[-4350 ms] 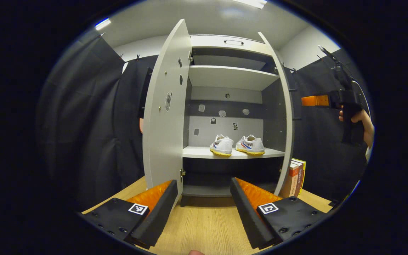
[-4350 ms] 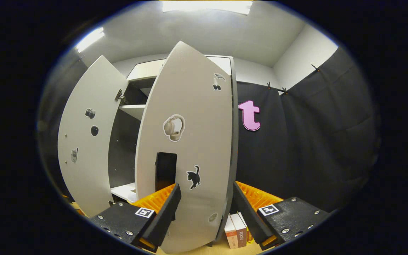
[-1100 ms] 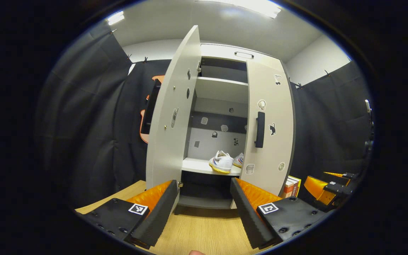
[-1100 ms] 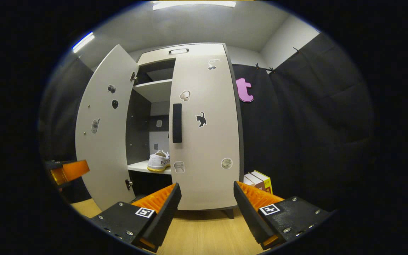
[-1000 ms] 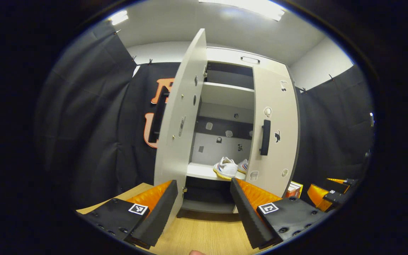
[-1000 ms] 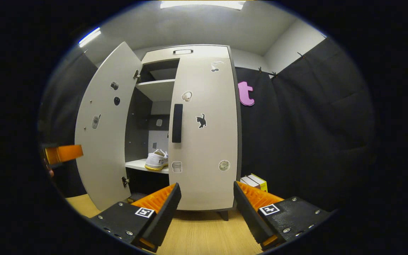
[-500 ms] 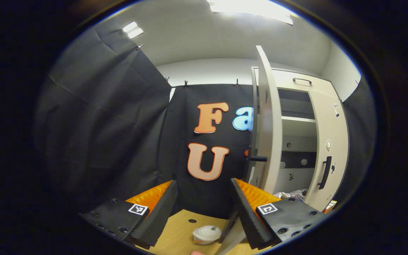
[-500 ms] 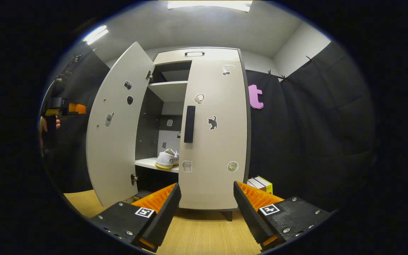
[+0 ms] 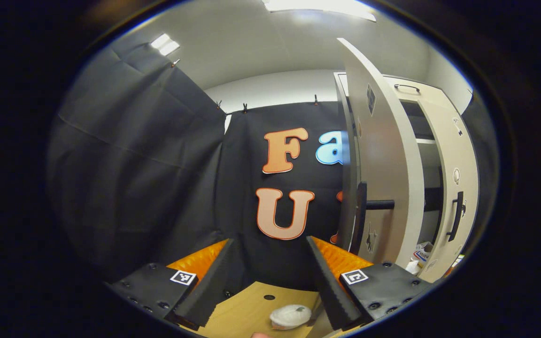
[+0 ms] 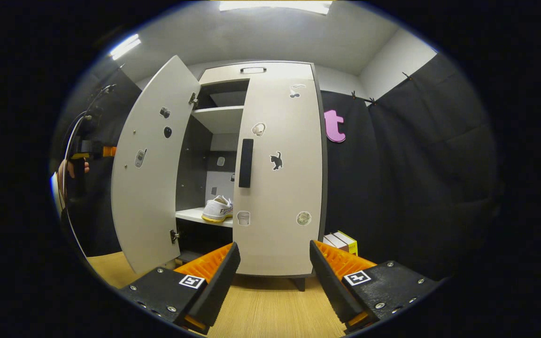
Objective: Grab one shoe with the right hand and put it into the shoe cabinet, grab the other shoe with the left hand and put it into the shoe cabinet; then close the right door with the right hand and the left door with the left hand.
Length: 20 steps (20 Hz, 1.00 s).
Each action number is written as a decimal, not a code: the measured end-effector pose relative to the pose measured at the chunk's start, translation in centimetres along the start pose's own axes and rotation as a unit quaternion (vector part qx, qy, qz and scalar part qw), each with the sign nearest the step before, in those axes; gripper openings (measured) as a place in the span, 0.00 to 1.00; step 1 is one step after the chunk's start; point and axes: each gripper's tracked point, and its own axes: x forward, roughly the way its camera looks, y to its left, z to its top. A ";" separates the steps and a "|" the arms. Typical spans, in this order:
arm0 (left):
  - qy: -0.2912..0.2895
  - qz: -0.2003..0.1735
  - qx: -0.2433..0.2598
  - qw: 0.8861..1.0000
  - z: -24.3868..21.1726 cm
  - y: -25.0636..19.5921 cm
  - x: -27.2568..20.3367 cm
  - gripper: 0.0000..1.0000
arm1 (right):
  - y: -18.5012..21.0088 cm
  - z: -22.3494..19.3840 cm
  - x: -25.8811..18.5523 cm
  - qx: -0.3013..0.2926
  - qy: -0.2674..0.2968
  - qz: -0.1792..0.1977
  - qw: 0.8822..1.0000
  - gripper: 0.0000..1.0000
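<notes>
The grey shoe cabinet (image 10: 256,70) stands ahead in the right gripper view. Its right door (image 10: 277,188) is shut and its left door (image 10: 150,178) stands wide open. A white shoe (image 10: 216,209) sits on the middle shelf in the gap. My right gripper (image 10: 273,267) is open and empty, held back in front of the right door. My left gripper (image 10: 106,151), held by a hand (image 10: 66,169), is beyond the open door's outer side. In the left gripper view, my left gripper (image 9: 268,263) is open and empty, with the left door (image 9: 388,178) and its black handle (image 9: 359,218) just to its right.
Books (image 10: 343,241) lean beside the cabinet's right foot. A small white round object (image 9: 290,315) lies on the wooden surface (image 9: 247,310) below my left gripper. Black cloth walls close in on both sides and behind the cabinet.
My left gripper has swung left, away from the cabinet's front, to the outer side of the open left door. The right door has stayed shut and my right gripper has barely moved.
</notes>
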 end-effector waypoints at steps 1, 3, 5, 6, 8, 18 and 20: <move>0.002 -0.002 -0.007 1.000 -0.1 -0.1 0.1 0.94 | -0.1 -0.1 0.1 0.000 0.002 -0.001 1.000 0.92; 0.016 -0.016 -0.032 0.999 -0.1 -0.7 -0.1 0.93 | -0.1 -0.2 0.1 0.001 0.005 0.000 1.000 0.92; 0.022 -0.029 -0.043 0.998 -0.2 -1.4 -0.3 0.99 | -0.1 0.1 0.4 0.000 0.003 0.003 1.000 0.92; 0.023 -0.034 -0.045 0.998 -0.4 -1.9 -0.2 0.94 | -0.1 0.4 0.3 0.001 0.001 0.005 1.000 0.92; 0.030 -0.046 -0.052 0.997 -0.5 -3.1 -0.5 0.94 | -0.1 0.6 0.4 0.003 -0.003 0.007 1.000 0.92; 0.041 -0.161 -0.078 0.983 -0.8 -13.8 -2.6 0.90 | -2.3 0.6 -0.3 0.010 -0.003 -0.019 1.000 0.92; 0.045 -0.183 -0.076 0.979 -1.3 -15.6 -2.4 0.90 | -2.9 0.6 -0.5 0.014 -0.003 -0.027 1.000 0.92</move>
